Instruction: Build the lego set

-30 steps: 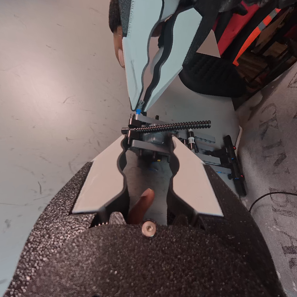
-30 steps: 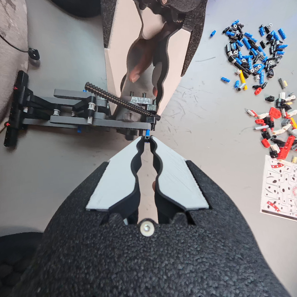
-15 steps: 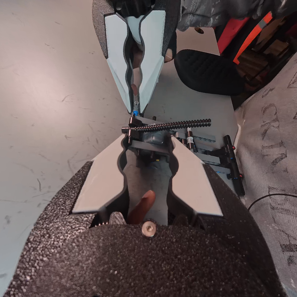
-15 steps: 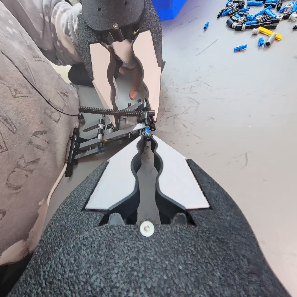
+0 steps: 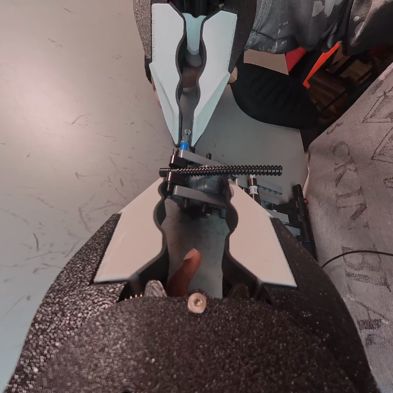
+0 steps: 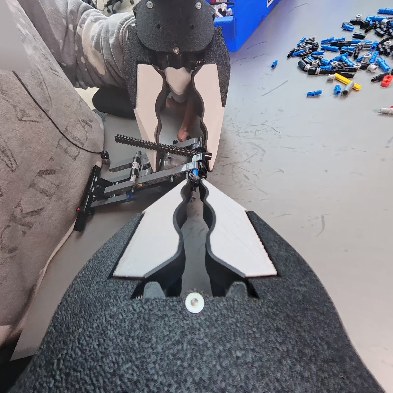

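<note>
A grey and black lego assembly (image 5: 197, 191) with a long black ribbed rod (image 5: 229, 170) lies on the grey table. My left gripper (image 5: 196, 187) is shut on the assembly's near end, its fingers clamped on both sides of the grey beams. My right gripper (image 5: 184, 144) comes in from the far side, shut on a small blue and grey pin (image 5: 183, 146) at the corner of the far beam. In the right wrist view my right gripper (image 6: 194, 180) holds the pin (image 6: 194, 171) against the beam end of the assembly (image 6: 148, 176), with my left gripper (image 6: 182, 163) behind it.
A pile of loose blue, black, yellow and red parts (image 6: 350, 57) lies at the far right of the table, beside a blue bin (image 6: 240, 25). Grey printed fabric (image 6: 32, 170) with a black cable borders the assembly's other end. A black chair seat (image 5: 272, 100) is beyond the table edge. My two grippers' fingertips are within a few centimetres of each other.
My right gripper has swung round and dropped lower, now facing the left gripper head-on, with the pin still at the beam end. My left gripper and the assembly have barely moved.
</note>
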{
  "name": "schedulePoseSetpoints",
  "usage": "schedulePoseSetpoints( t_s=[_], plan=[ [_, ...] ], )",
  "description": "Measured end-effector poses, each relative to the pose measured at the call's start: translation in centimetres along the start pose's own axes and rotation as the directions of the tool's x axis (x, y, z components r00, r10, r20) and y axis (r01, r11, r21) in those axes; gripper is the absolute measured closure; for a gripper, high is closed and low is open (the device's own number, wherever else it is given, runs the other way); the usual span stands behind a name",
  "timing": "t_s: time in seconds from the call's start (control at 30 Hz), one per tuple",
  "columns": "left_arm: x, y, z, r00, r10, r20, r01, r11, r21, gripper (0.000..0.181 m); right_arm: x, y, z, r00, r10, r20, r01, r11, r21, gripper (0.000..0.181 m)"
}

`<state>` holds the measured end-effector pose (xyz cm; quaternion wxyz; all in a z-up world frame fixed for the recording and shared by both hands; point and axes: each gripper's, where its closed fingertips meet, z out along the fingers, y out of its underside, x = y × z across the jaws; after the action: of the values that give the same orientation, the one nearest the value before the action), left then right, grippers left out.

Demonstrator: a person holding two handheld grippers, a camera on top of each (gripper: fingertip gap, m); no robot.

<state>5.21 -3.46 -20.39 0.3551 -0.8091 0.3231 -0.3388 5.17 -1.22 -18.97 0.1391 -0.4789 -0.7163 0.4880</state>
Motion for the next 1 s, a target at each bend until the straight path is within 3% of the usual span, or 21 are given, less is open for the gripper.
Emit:
schedulePoseSetpoints(
  t_s=[0.37, 0.57, 0.7, 0.8, 0.87, 1.0],
  plan=[
    [-0.1, -0.7, -1.1, 0.997, -0.064, -0.035, 0.066, 0.996, 0.059, 0.125, 0.0, 0.2, -0.3, 1.000, 0.014, 0.012, -0.014, 1.000, 0.006, 0.175],
    [-1.0, -2.3, -3.0, 0.987, -0.135, -0.086, 0.146, 0.980, 0.138, 0.138, 0.1, 0.3, -0.5, 1.000, 0.006, 0.011, -0.006, 1.000, 0.021, 0.175],
    [-2.5, -2.7, -3.3, 0.971, -0.207, -0.123, 0.220, 0.970, 0.104, 0.141, 0.2, 0.3, -0.6, 1.000, 0.014, 0.019, -0.015, 1.000, 0.027, 0.175],
    [-2.5, -1.7, -2.1, 0.945, -0.271, -0.181, 0.275, 0.961, -0.003, 0.142, 0.2, 0.3, -0.6, 1.000, 0.023, 0.019, -0.023, 0.999, 0.034, 0.174],
    [-2.2, -1.0, -1.4, 0.938, -0.282, -0.203, 0.275, 0.959, -0.066, 0.149, 0.3, 0.4, -0.8, 0.999, 0.040, 0.021, -0.041, 0.998, 0.038, 0.173],
    [-1.8, -1.6, -1.2, 0.914, -0.312, -0.258, 0.310, 0.949, -0.051, 0.168, 0.4, 0.7, -1.2, 0.997, 0.070, 0.030, -0.071, 0.996, 0.053, 0.172]
  ],
)
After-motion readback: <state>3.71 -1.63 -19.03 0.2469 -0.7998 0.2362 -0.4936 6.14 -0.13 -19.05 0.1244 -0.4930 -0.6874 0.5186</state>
